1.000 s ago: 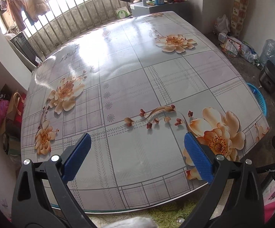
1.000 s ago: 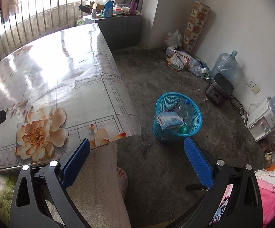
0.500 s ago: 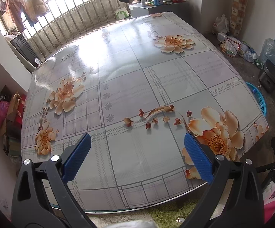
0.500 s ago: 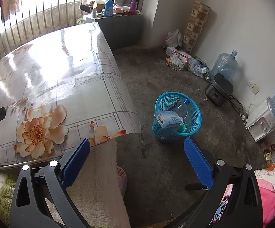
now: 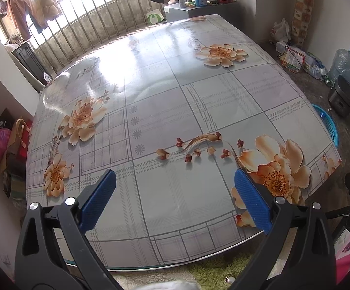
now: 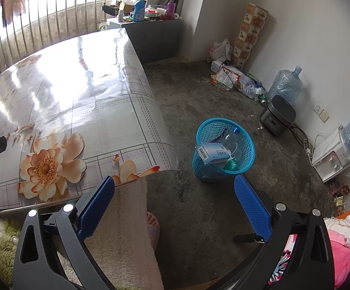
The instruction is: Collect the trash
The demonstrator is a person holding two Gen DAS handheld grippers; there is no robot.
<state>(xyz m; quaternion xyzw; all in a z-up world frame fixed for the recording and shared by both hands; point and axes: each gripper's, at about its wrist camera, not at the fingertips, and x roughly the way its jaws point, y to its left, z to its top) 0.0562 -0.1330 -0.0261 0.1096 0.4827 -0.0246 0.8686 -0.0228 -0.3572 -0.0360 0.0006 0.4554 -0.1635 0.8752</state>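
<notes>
Left tool (image 5: 175, 194) released, blue pads spread wide with nothing between them, hovering over the near edge of the desk (image 5: 175, 111). Desk carries a glossy plaid cloth printed with orange flowers; strong window glare on the far half, and no loose items visible on the surface. Right tool (image 6: 175, 200) also released and empty — it sits past the desk's right corner, looking down at the bare concrete floor (image 6: 199, 101). A cream fleece-clad leg (image 6: 124, 236) and a foot in a slipper (image 6: 153, 224) show between its fingers. Trash is in the blue mesh basket (image 6: 245, 149) standing on the floor just right of the desk corner: a white-and-blue carton (image 6: 212, 153) lies across the top, a clear plastic bottle (image 6: 231, 140) leans behind it, and something green (image 6: 230, 165) sits lower down — can't tell what. From the left view only the basket's rim shows past the desk edge. Farther out along the right wall: a black cooker (image 6: 277, 116), a large empty water jug (image 6: 285, 85), a water dispenser (image 6: 332, 154) with a blue jug on top, and a pile of bags and wrappers (image 6: 233, 77) by the corner. Beyond the desk's far end, a grey cabinet (image 6: 155, 38) holds a blue detergent bottle (image 6: 139, 10) and clutter, next to a barred window (image 5: 90, 24).
</notes>
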